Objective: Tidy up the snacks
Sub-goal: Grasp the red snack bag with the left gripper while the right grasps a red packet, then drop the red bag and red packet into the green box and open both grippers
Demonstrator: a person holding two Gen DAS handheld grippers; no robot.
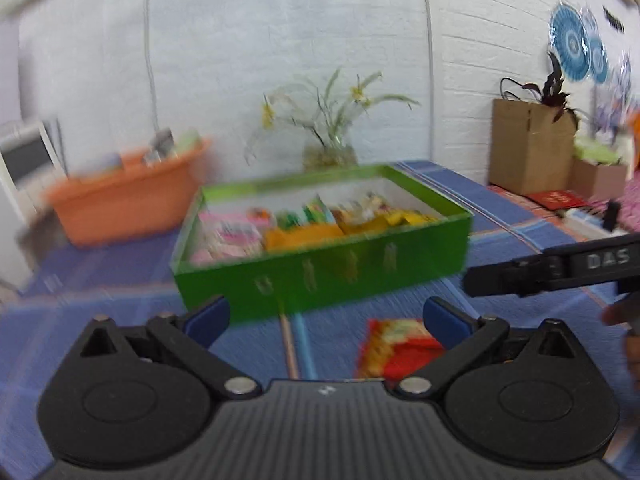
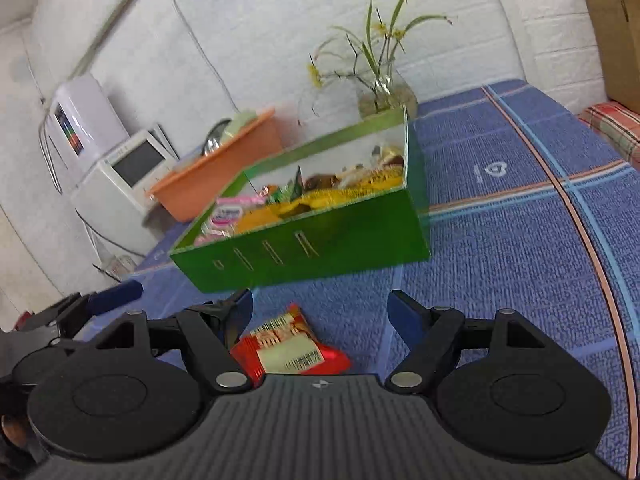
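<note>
Right gripper point(image 2: 320, 312) spread, left gripper point(image 1: 326, 320) spread, red packet point(image 2: 290, 346) part-hidden (print blurred), green box point(image 2: 320, 248) beyond.

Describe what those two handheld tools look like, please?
Both match: the left tool and right tool have matte black ribbed bodies, two round black discs, silver pivot pins and blue finger pads. The side of the right one reads "DAS". No cables visible.

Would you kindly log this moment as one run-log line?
left gripper: open, empty | right gripper: open, empty | red foil snack packet: on blue cloth | green box: holds snacks
</note>
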